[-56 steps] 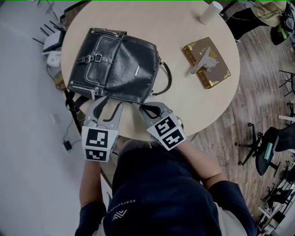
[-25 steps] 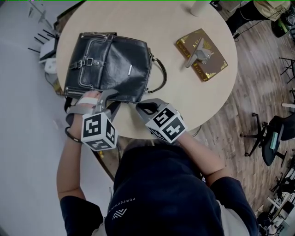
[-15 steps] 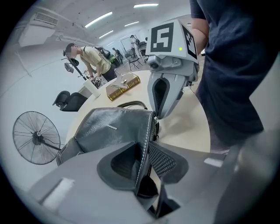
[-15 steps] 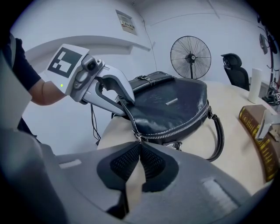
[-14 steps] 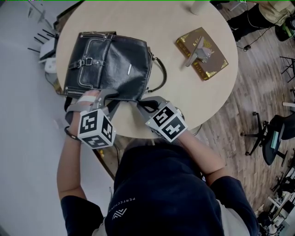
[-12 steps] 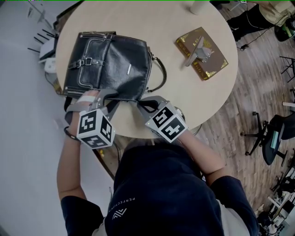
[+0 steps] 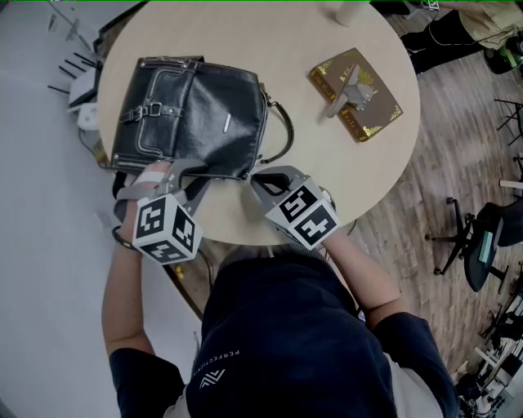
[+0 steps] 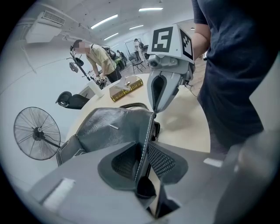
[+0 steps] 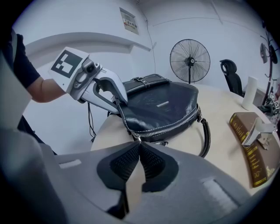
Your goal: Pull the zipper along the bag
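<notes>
A black leather bag [image 7: 192, 114] lies flat on the round table [image 7: 327, 171], its zipper [image 9: 175, 122] running along the near edge. My left gripper [image 7: 194, 175] has just been closing, and its pads now press on the bag's stitched near-left edge [image 8: 151, 124]. My right gripper [image 7: 256, 177] is shut on the small silver zipper pull [image 9: 138, 138] at the bag's near-right corner. Each gripper shows in the other's view: the right gripper [image 8: 154, 111] at the bag's far corner, the left gripper [image 9: 118, 98] on its edge.
A brown book with gilt trim [image 7: 355, 91] carrying a grey object lies on the table's right side, and a white cup [image 7: 350, 11] stands at the far edge. A standing fan [image 9: 190, 61] and office chairs [image 7: 482, 253] surround the table. A person [image 8: 98, 57] stands far behind.
The left gripper came up to the bag's near edge and its jaws narrowed onto it. The right gripper shifted slightly right with the zipper pull. The bag stayed put.
</notes>
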